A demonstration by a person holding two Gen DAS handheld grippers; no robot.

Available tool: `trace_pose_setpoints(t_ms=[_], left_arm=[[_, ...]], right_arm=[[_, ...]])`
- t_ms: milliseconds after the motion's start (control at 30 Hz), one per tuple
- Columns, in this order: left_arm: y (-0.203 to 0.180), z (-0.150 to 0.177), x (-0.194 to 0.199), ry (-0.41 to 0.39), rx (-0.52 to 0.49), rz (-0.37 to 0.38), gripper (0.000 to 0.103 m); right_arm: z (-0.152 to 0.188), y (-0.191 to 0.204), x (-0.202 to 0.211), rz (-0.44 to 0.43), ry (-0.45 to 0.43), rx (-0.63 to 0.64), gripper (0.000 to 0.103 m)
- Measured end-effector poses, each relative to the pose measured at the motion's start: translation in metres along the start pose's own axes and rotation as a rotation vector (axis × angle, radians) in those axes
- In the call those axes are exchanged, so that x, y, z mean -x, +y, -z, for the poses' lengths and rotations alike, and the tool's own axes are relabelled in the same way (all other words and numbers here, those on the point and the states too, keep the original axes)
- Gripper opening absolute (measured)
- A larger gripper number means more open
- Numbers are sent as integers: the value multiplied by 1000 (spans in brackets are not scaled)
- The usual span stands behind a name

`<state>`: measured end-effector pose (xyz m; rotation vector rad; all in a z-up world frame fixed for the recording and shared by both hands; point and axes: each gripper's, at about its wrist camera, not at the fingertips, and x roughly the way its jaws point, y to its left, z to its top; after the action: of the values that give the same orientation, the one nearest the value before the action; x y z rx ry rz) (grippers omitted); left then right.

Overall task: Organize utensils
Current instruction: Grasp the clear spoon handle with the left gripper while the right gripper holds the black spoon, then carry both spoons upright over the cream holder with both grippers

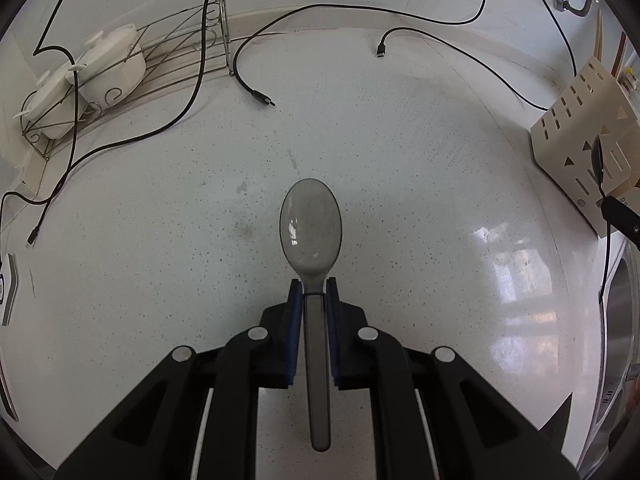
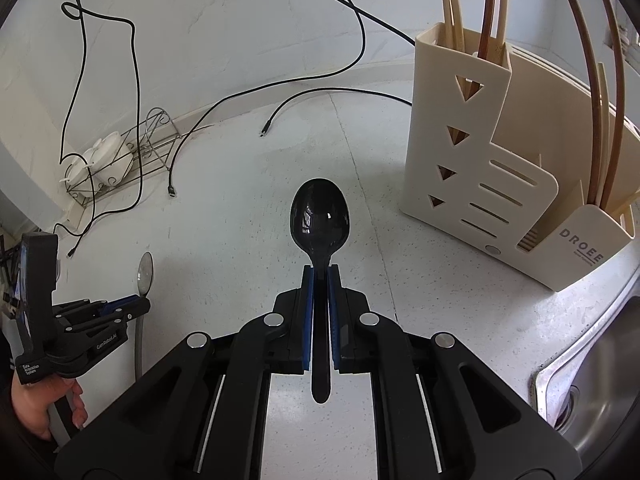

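A translucent grey plastic spoon point(image 1: 311, 228) lies bowl-forward over the speckled white counter, and my left gripper point(image 1: 314, 286) is shut on its handle just behind the bowl. In the right wrist view the same grey spoon point(image 2: 144, 268) and the left gripper point(image 2: 138, 305) show at the lower left, held by a person's hand point(image 2: 36, 412). My right gripper point(image 2: 320, 276) is shut on the neck of a glossy black spoon point(image 2: 319, 214), held above the counter. A cream utensil holder point(image 2: 476, 152) with chopsticks point(image 2: 490, 12) stands to the right of it.
Black cables point(image 1: 192, 100) trail over the counter and wall. A wire rack with white lidded pots point(image 1: 108, 68) sits at the back left. A steel sink point(image 2: 600, 380) lies at the right edge. The cream holder point(image 1: 580, 136) shows at the right of the left wrist view.
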<state>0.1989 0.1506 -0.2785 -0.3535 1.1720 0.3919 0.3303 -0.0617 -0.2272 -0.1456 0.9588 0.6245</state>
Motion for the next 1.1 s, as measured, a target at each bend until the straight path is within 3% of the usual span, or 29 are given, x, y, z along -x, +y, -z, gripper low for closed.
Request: trace_pose_setpoints(t_ms=[300,567,800,1100], left_arm=[[-21,-20,44,-152,-58,88,12],[-68,-39,87,-349,-175,239,12],[-114,-51,131,-569,-276,325,12],[-165,-86,158,-722,-327,439,12]], right_arm=[[3,-5,27,44,-90,-24,7],[5,-27,60,88,-197,-80,7],[0,-46,104,120,-361,-97,7],[-18,-82,143,165,-559,-118,7]])
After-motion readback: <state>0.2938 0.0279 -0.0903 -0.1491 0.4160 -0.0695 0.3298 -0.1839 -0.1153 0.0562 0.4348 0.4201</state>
